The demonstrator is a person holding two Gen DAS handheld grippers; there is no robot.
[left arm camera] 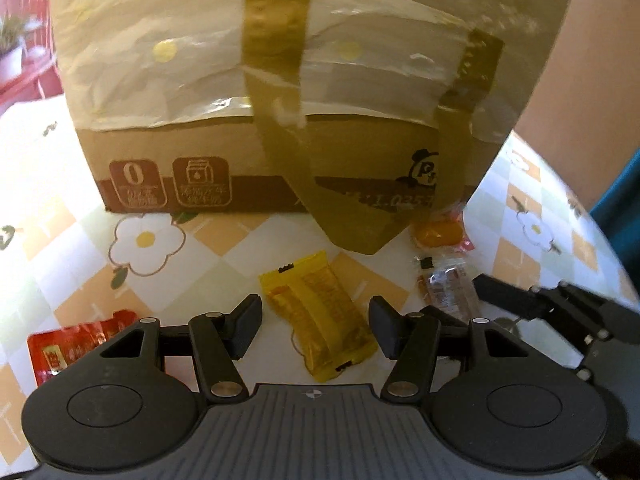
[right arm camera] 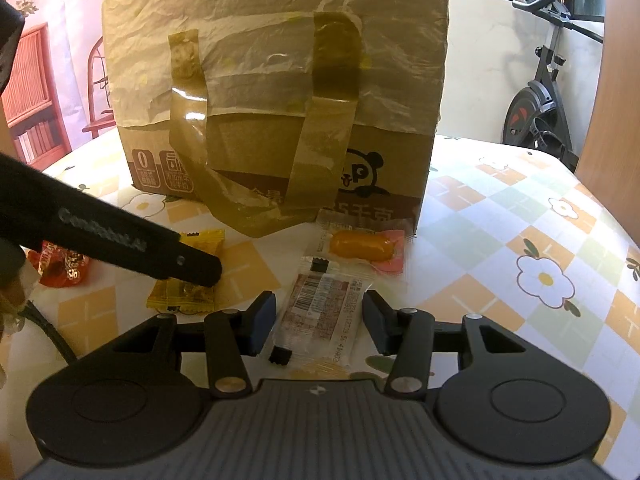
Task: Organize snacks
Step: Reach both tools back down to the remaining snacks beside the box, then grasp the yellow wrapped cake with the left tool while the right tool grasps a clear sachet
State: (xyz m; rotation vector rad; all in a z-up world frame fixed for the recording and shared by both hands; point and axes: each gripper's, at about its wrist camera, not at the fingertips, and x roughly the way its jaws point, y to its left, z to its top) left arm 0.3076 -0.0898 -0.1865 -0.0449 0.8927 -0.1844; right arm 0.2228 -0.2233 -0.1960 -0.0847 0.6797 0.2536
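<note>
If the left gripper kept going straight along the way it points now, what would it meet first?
Most likely the yellow snack packet, which lies on the table between the open fingers of the left gripper. The taped cardboard box stands farther behind. Depth is hard to judge.

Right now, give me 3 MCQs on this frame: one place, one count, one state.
1. Where does the yellow packet lie?
A. between the left gripper's fingers
B. on top of the box
C. under the red packet

2. How many wrapped snacks lie on the table?
A. two
B. four
C. seven

3. How do the right gripper's jaws stand?
A. clamped on the box
B. apart, astride the clear packet, not pressing it
C. fully shut, nothing between

Answers: 1 A, it lies between the open fingers. 2 B, yellow, red, clear, orange candy. 3 B, gaps show at both pads.
</note>
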